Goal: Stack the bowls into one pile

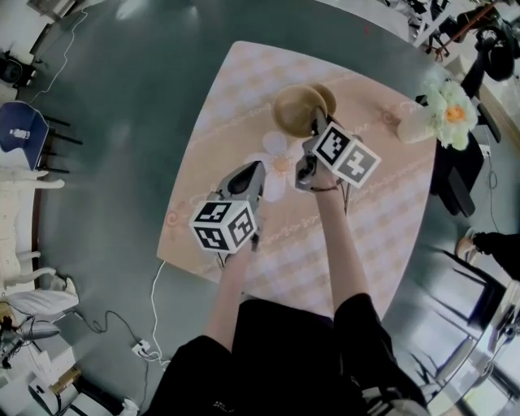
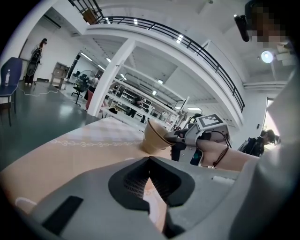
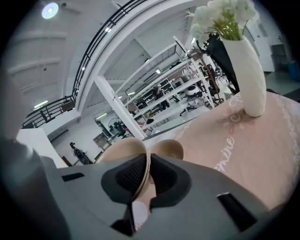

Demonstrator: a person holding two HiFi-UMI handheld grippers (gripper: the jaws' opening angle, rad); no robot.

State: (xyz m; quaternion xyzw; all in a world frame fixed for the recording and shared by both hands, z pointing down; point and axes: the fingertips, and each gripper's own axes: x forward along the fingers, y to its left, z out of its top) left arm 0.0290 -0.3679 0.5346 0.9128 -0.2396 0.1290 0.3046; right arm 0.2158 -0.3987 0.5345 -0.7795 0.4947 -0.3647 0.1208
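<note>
The tan bowl (image 1: 294,110) (image 3: 123,151) sits at the far part of the tabletop (image 1: 366,211), tipped up on one side as the left gripper view shows it (image 2: 154,137). The right claw (image 1: 317,128) (image 3: 146,176) is clamped on its near rim, one pad inside the wall and one outside. A second bowl (image 1: 329,96) (image 3: 169,147) of the same tan colour stands upright just beside it, on the side away from the person (whether the two touch I cannot tell). They are not yet nested.

The left claw (image 1: 253,172) (image 2: 150,161) hovers nearer the person and to the left of the bowls, apart from both; its jaws meet at the tips with nothing between them, only the pink patterned cloth showing through the gap behind.

That cloth covers the whole tabletop. Towards its far right corner, well apart from the bowls, stands a white vase (image 1: 418,126) (image 3: 246,75) with white flowers (image 1: 451,106) (image 3: 220,14)
</note>
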